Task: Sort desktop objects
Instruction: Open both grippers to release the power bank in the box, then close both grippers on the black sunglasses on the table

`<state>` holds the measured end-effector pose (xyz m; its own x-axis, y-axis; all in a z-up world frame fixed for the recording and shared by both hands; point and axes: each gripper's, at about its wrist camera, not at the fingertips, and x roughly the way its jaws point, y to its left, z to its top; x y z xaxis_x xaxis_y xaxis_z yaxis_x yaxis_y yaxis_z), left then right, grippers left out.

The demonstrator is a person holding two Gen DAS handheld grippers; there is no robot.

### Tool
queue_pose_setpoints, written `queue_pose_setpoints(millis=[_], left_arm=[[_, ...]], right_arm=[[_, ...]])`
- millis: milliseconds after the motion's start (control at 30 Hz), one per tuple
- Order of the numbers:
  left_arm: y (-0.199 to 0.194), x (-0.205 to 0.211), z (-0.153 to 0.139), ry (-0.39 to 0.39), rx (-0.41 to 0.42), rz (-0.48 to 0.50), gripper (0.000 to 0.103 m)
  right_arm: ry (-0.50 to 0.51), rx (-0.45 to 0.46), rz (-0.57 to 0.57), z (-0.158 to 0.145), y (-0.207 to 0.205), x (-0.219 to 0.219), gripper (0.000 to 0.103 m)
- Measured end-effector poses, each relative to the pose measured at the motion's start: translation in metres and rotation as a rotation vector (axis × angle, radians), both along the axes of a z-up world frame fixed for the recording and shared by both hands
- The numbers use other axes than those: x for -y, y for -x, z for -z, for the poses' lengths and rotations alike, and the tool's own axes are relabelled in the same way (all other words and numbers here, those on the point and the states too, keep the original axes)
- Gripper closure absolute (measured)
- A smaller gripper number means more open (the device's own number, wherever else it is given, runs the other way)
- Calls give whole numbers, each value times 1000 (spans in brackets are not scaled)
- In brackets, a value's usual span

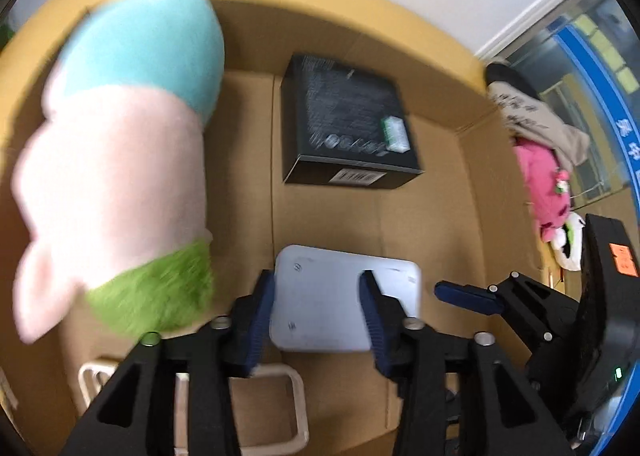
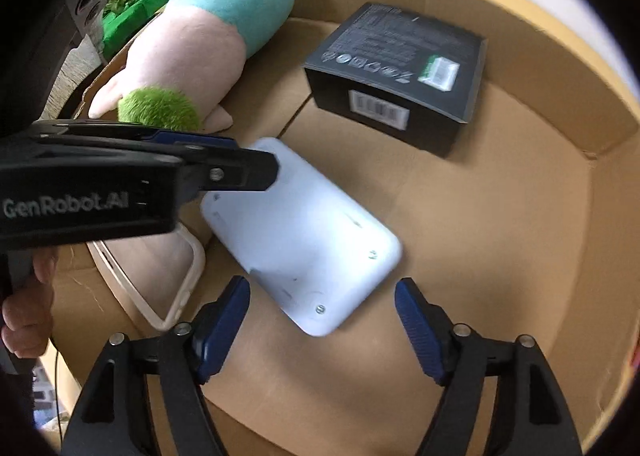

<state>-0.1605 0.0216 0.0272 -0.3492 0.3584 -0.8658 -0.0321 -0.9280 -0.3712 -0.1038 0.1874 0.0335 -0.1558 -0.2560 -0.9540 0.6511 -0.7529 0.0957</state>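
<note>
The left gripper [image 1: 318, 288] stands over one end of the flat white rounded plastic device [image 1: 340, 296], its jaws apart on either side of that end. In the right wrist view its black body hides whether the pads press the edges, so I cannot tell if it has let go. The right gripper [image 2: 322, 310] is open, its blue pads clear of the device's near corner.

The device lies flat on the floor of the large brown cardboard box [image 2: 520, 216], between the black printed carton [image 2: 400, 76] and the pink, turquoise and green plush toy [image 2: 200, 44]. A cream rounded frame [image 2: 176, 288] lies just beside it.

I judge the step to be setting the device down in the box. To do it well, both grippers should open fully before they rise, and rise straight, so no pad drags the smooth shell sideways against the frame or the plush toy.
</note>
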Motion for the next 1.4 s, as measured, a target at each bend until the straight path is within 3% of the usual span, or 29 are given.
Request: queue_pose_setpoints(millis=[67, 233, 333, 467, 600, 800, 967, 1400], left_arm=[[-23, 0, -25, 35, -107, -5, 28], [-95, 2, -83, 147, -380, -38, 0], [-137, -2, -107, 286, -505, -117, 0], [-184, -7, -122, 311, -609, -149, 0], [-210, -12, -127, 321, -638, -155, 0], [-236, -15, -127, 347, -648, -160, 0], [-251, -23, -128, 389, -683, -134, 0], [-250, -19, -116, 346, -647, -122, 0]], right_arm=[[26, -38, 32, -15, -14, -16, 28], [122, -227, 182, -63, -66, -59, 24], [185, -312, 294, -85, -104, -74, 23], [203, -408, 356, -95, -127, -77, 23], [195, -501, 367, -108, -152, -84, 23], [192, -564, 370, -126, -171, -91, 23], [187, -568, 363, -133, -181, -92, 23], [183, -567, 375, -130, -185, -91, 23]])
